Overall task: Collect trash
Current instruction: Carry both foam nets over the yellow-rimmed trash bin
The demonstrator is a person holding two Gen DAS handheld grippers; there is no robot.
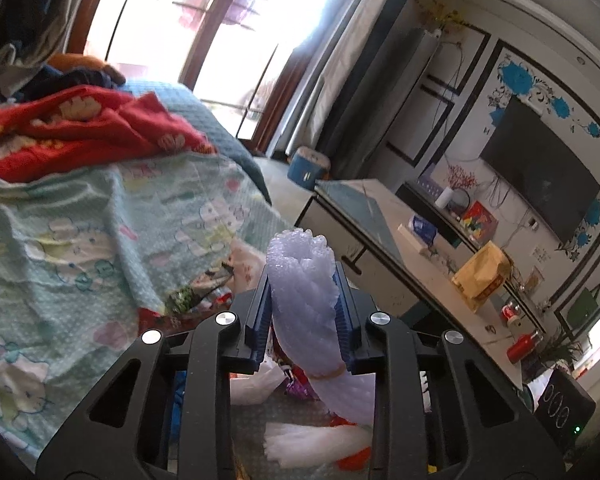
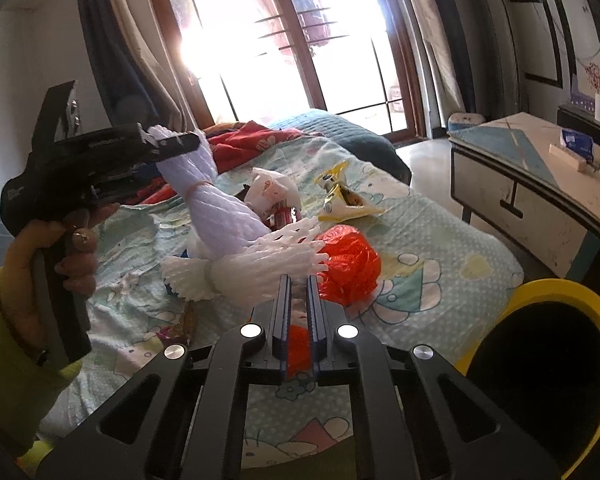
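My left gripper [image 1: 302, 272] is shut on a rolled white foam net sleeve [image 1: 304, 300] and holds it above the bed; it also shows in the right wrist view [image 2: 172, 144] with the sleeve [image 2: 216, 208] hanging from it. My right gripper [image 2: 299, 280] is shut, its tips against a second foam net [image 2: 260, 264] beside a crumpled red plastic bag [image 2: 350, 266]; whether it grips anything I cannot tell. A white snack wrapper [image 2: 270, 192] and a yellow wrapper [image 2: 342, 200] lie on the bedsheet. A yellow-rimmed black bin [image 2: 540, 380] stands at the lower right.
The bed has a light-blue cartoon sheet [image 1: 80, 240] and a red blanket [image 1: 80, 128]. A low white table [image 1: 400, 240] with a paper bag and bottles stands to the right. A TV [image 1: 540, 172] hangs on the wall. Glass doors [image 2: 280, 40] are behind the bed.
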